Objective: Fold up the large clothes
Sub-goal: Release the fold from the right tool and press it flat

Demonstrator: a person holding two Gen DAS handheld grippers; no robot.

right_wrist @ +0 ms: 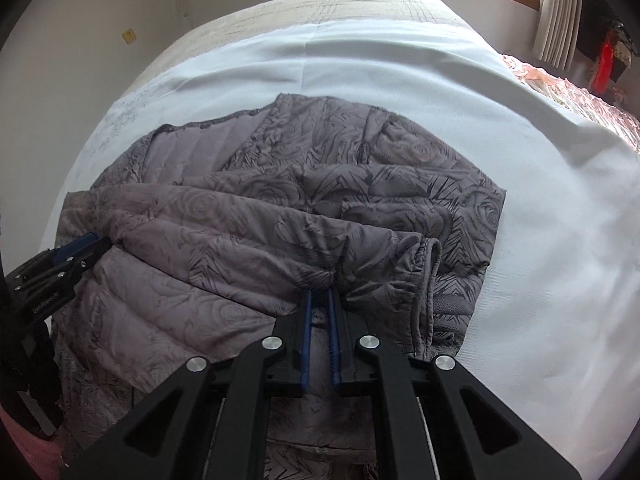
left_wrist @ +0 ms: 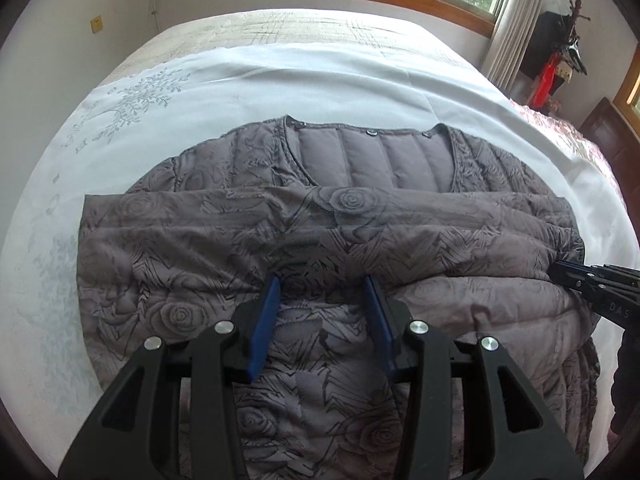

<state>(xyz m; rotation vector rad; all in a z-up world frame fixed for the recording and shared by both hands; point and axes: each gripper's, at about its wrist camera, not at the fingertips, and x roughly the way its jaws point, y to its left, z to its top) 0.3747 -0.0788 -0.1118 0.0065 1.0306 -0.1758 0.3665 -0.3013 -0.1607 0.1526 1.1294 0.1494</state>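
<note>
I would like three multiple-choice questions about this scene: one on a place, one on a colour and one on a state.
1. The jacket lies on: A a white sheet; B a chair; C the floor.
2. The claw pads are: A red; B blue; C yellow.
3. The left claw is: A shut tight; B out of view; C open.

Answers:
1 A: the grey jacket is spread flat on the sheet.
2 B: blue pads line the inner side of the black fingers.
3 C: its jaws stand apart above the jacket, while the right claw is shut at the sleeve.
</note>
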